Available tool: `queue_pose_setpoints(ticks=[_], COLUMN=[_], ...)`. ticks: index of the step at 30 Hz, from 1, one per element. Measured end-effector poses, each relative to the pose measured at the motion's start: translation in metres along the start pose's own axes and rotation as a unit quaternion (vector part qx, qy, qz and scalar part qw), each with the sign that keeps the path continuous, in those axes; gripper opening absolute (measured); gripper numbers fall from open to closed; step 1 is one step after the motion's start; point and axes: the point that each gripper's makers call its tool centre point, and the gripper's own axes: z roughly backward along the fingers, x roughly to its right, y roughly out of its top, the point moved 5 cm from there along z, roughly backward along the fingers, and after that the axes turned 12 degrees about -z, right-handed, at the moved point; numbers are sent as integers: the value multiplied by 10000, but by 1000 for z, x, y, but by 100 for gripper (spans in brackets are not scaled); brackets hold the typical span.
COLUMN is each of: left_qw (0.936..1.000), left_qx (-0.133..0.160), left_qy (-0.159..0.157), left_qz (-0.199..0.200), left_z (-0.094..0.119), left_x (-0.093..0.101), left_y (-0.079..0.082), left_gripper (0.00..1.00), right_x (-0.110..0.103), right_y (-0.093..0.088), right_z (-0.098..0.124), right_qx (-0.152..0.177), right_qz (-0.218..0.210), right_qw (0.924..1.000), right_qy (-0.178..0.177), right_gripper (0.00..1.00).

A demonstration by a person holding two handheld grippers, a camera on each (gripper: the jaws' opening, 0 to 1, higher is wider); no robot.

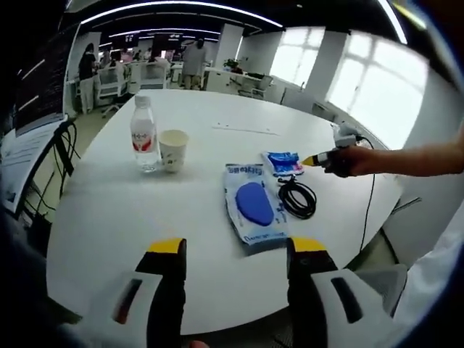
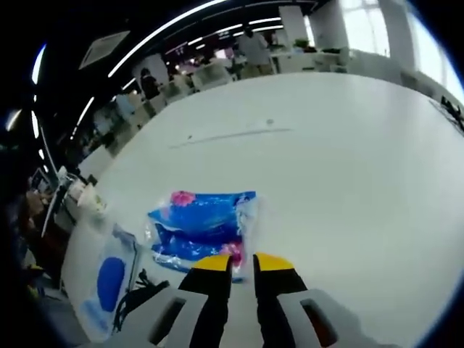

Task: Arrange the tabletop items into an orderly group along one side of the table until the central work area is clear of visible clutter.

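Reaching toward the small blue packet [image 2: 205, 229] just ahead of its nearly closed, empty jaws, the right gripper [image 2: 243, 263] has barely begun; the left gripper [image 1: 235, 248] hangs open over the table [image 1: 116, 210]. Scattered ahead lie one bottle [image 1: 143, 134], one paper cup [image 1: 172, 149], one large blue pouch [image 1: 251, 206] and one black cable coil [image 1: 296, 196], none yet grouped at a side.
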Motion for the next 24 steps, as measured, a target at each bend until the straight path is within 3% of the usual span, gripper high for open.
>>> queue_pose_setpoints(ticks=[10, 24], left_qw=[9996, 9979], left_qx=[-92, -186], left_qy=[-190, -381], left_qz=[207, 483], left_z=[-10, -22], left_x=[12, 20], left_y=[-7, -19], left_gripper=[51, 50], right_x=[-8, -25], right_y=[-10, -42], right_z=[16, 22], right_qx=[130, 19], right_qz=[163, 311], right_qw=[9997, 9988], right_qy=[116, 381], right_gripper=[10, 13])
